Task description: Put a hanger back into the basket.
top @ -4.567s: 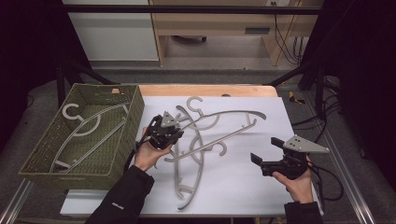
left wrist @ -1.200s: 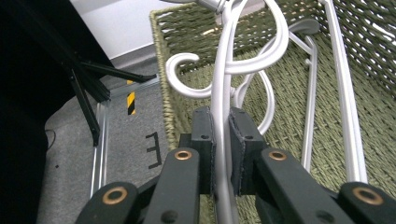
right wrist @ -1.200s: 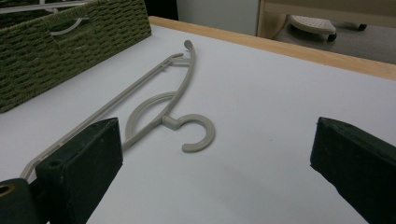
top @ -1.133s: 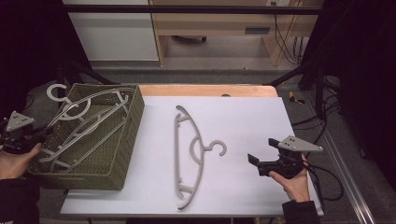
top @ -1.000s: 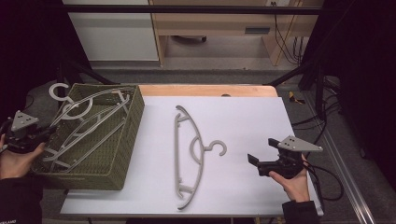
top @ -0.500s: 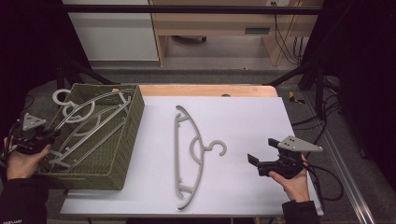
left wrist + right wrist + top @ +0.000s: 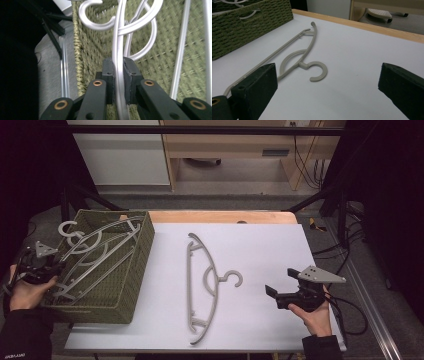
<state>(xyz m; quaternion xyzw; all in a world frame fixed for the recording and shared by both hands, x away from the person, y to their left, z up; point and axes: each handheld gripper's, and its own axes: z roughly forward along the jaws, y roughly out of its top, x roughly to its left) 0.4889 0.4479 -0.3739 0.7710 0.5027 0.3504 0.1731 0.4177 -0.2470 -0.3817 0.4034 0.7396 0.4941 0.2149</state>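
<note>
A woven green basket stands at the table's left end with grey hangers lying across it. My left gripper is at the basket's left rim, shut on the thin bar of one grey hanger; that bar runs straight up between the pads. The hooks overlap above the basket wall. Another grey hanger lies flat in the middle of the white table, hook toward the right. My right gripper rests low at the front right, open and holding nothing, its jaws pointing at that hanger.
The white tabletop has bare room right of the flat hanger. A wooden strip runs along the far edge. Black frame bars and cables stand at the right, and a cabinet sits on the floor beyond. The basket's corner is far left.
My left gripper carried a hanger from the table's middle to the basket and has just slid slightly right, bringing it lower over the basket. The right gripper stayed still.
</note>
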